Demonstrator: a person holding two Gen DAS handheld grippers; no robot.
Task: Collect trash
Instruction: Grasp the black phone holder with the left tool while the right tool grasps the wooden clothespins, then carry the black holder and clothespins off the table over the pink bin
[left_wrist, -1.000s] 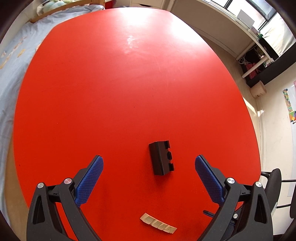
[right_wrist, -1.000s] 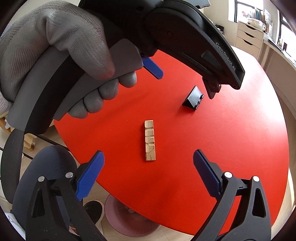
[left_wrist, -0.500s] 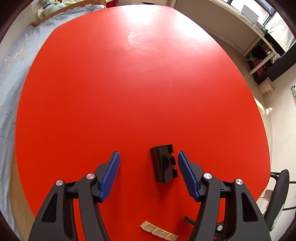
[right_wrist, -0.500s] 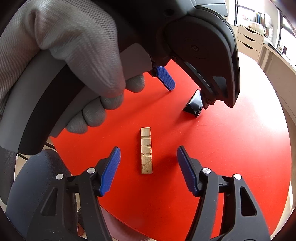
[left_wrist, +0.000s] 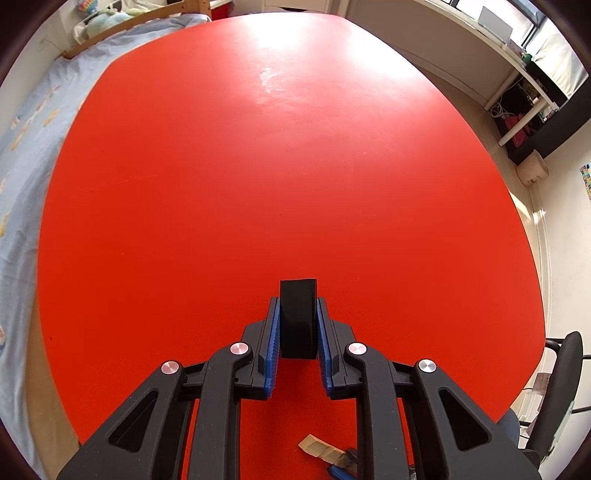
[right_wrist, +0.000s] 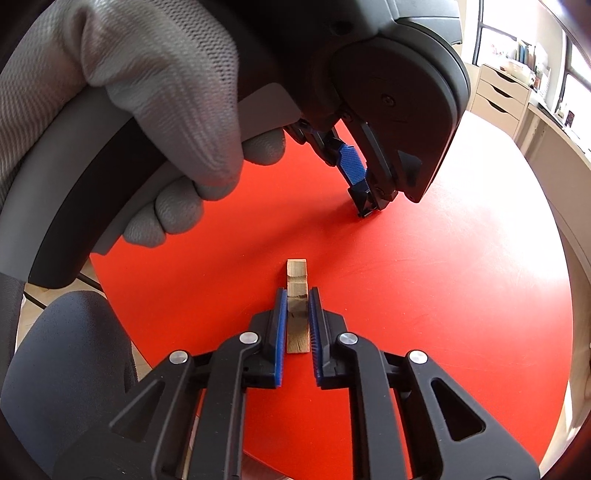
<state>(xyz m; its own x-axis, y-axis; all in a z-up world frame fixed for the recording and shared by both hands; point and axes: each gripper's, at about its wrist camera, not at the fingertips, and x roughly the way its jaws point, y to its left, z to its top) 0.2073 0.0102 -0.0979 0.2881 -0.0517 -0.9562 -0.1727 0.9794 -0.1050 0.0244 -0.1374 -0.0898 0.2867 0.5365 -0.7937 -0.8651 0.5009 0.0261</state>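
On the red desk (left_wrist: 258, 166), the left hand-held gripper (left_wrist: 297, 323) has just closed its jaws on a small black plastic piece (left_wrist: 297, 317), the blue pads pressing its two sides while it rests on the desk top. To its right, the right hand-held gripper (right_wrist: 297, 325) has likewise just closed on a notched strip of pale wood (right_wrist: 296, 295), which lies flat near the desk's near edge with its far end poking out past the pads. A grey-gloved hand (right_wrist: 147, 92) works the left tool's handle. The grasping step looks complete for both scraps; the next move would call for lifting each clear and carrying it to a bin, none of which can be identified here.
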